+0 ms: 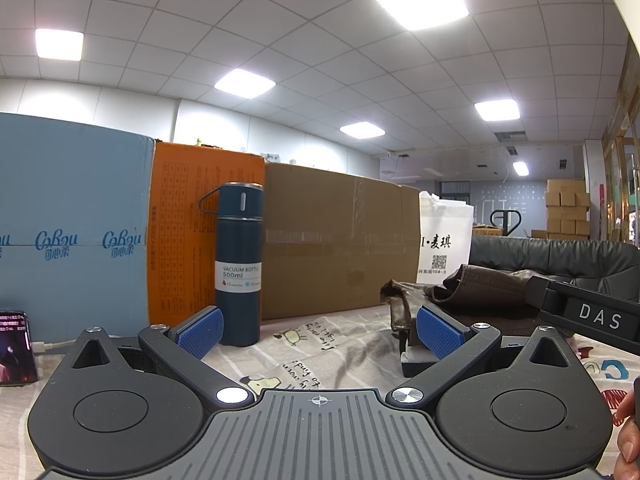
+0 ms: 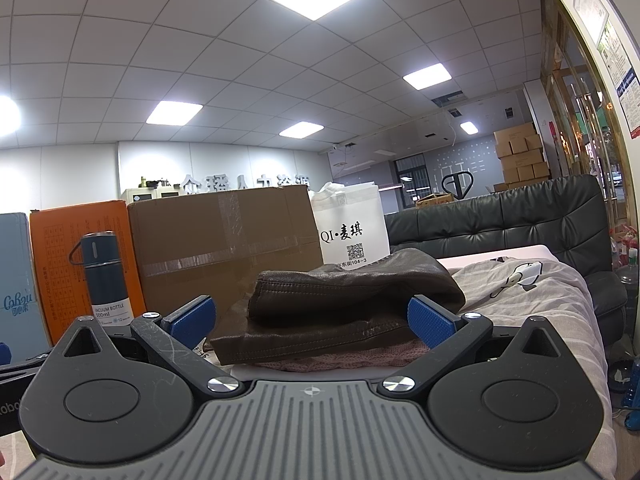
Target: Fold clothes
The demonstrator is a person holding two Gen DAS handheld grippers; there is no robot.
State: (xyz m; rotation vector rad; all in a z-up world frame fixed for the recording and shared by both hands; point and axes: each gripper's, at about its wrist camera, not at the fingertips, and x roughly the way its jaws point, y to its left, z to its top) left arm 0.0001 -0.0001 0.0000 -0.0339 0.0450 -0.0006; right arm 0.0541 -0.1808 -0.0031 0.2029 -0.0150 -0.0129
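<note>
Directly ahead of the right tool (image 2: 310,322), a folded brown leather jacket (image 2: 344,304) lies on a surface covered with a grey cartoon-print sheet (image 2: 532,300). Its blue-padded fingers (image 2: 430,322) are spread wide, one on each side of the jacket's near edge, gripping nothing. A pink knitted garment (image 2: 340,358) lies beneath the jacket, only its front edge showing.

From the left wrist view, the left tool (image 1: 318,332) also stands open with nothing between its fingers, low over the same sheet (image 1: 332,344). The jacket (image 1: 460,292) appears to its right, partly behind the right-hand blue pad. The dark body of the other tool, lettered "DAS", enters from the right edge.

Behind the sheet stands a row of boxes: a light blue carton (image 1: 76,224), an orange box (image 1: 188,232) and a large brown cardboard box (image 1: 340,244). A dark blue vacuum bottle (image 1: 239,264) stands upright in front of the orange box. A white paper bag (image 2: 352,228) with black characters and a QR code stands just right of the cardboard box. A black leather sofa (image 2: 500,220) sits behind the jacket. A lit phone (image 1: 16,348) leans at the far left of the left view.
</note>
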